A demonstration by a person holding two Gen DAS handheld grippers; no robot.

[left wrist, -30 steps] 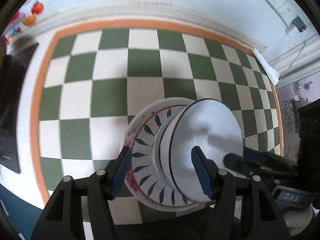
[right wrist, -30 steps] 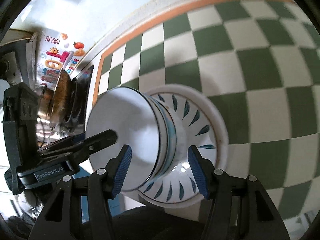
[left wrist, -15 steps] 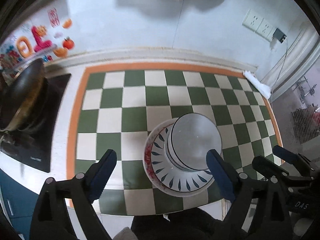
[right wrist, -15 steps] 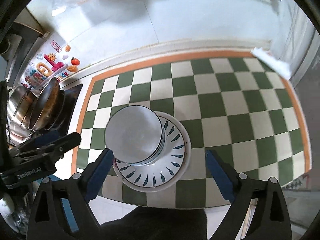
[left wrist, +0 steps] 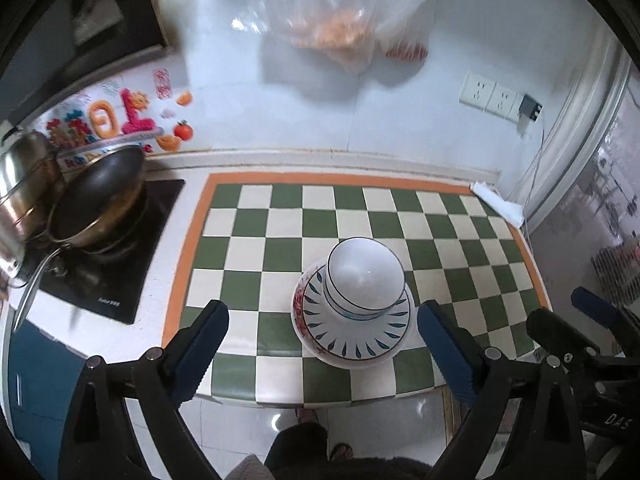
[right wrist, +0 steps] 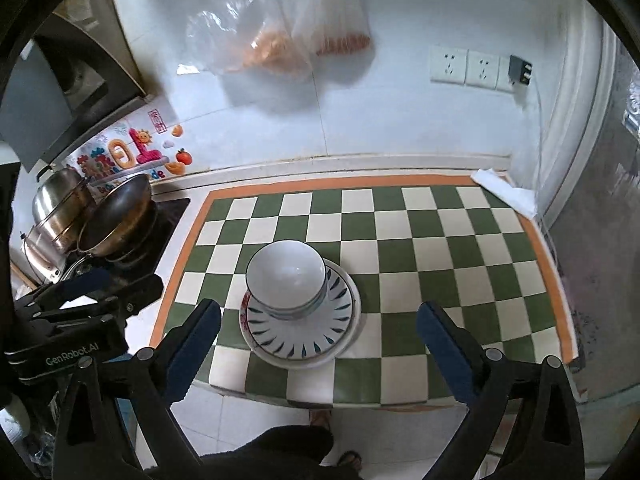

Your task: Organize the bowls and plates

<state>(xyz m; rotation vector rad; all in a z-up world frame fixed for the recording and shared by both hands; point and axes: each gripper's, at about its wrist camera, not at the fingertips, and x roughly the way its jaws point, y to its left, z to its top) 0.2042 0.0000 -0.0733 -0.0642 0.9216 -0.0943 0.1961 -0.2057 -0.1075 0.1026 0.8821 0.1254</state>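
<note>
Bowls (left wrist: pixel 364 276) nested on stacked plates (left wrist: pixel 356 336), mat (left wrist: pixel 280 220) centre. Left tongs (left wrist: pixel 322 350) and right tongs (right wrist: pixel 318 344): both wide open, empty, well above. Stacking appears complete; next move likely none.

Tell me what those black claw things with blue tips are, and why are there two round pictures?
They are two grabbing tools that a person holds, one in each hand. Each tool carries a small camera with a round, bulgy lens, so you get one picture per tool. In its own picture, the left gripper has its jaws spread wide with nothing between them. The right gripper is the same: open and empty. Both look down at a green and white checked mat on a kitchen counter. On it sits a stack: white bowls on top of plates with blue leaf marks. Beside the mat there is a frying pan on the stove.
</note>
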